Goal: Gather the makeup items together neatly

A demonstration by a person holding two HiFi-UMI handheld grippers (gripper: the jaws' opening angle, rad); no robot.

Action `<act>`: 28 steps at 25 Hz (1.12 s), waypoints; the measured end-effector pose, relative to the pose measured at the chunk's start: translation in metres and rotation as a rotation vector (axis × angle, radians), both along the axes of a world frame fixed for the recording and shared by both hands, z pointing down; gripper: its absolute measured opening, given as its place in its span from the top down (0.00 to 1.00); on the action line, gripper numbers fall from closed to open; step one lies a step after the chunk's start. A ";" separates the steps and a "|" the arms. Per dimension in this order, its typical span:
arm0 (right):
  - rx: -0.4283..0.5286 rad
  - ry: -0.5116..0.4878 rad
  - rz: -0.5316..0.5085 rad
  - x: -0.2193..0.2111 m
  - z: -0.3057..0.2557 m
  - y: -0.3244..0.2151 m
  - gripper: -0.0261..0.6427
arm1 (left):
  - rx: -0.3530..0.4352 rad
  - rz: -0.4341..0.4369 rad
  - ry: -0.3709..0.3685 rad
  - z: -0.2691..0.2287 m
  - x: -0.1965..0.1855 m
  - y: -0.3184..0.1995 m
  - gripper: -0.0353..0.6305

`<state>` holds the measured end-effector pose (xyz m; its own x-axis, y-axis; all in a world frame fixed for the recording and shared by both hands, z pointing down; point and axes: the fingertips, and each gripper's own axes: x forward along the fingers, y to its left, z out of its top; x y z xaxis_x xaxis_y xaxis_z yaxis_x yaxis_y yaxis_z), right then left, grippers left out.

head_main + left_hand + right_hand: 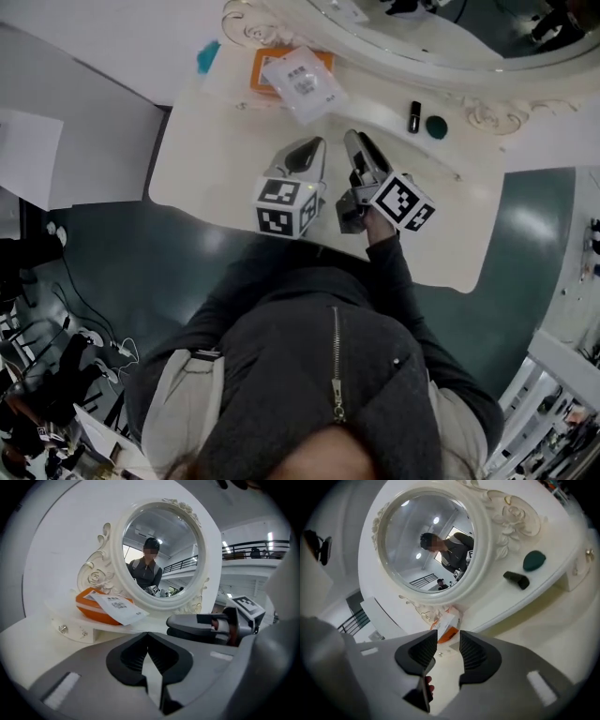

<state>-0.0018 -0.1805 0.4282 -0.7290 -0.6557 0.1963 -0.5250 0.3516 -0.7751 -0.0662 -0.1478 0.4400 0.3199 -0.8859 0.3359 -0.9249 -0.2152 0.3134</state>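
Green sponge (534, 560), black tube (516, 580): right gripper view

Flat orange plastic pack (265, 66): lies flat at the left of the white raised shelf (380, 101).
White printed sachet (305, 84): sits askew on top of the orange pack and overhangs its front edge.
Short black tube (413, 116): over on the right of the shelf, lying on its side.
Dark green rounded sponge (436, 127): just beside the black tube, not touching it.
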 end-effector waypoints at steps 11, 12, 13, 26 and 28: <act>-0.160 -0.227 -0.016 -0.053 0.016 -0.032 0.72 | -0.013 -0.140 0.013 0.008 -0.062 0.006 0.93; -0.167 -0.240 -0.014 -0.055 0.016 -0.034 0.72 | -0.016 -0.149 0.014 0.008 -0.065 0.007 0.93; -0.166 -0.240 -0.013 -0.057 0.015 -0.036 0.72 | -0.016 -0.159 0.015 0.008 -0.069 0.007 0.93; -0.193 -0.337 0.001 -0.070 0.014 -0.048 0.95 | -0.029 -0.195 0.022 0.012 -0.081 0.007 0.93; -0.188 -0.343 -0.003 -0.069 0.013 -0.048 0.95 | -0.028 -0.192 0.022 0.012 -0.079 0.008 0.93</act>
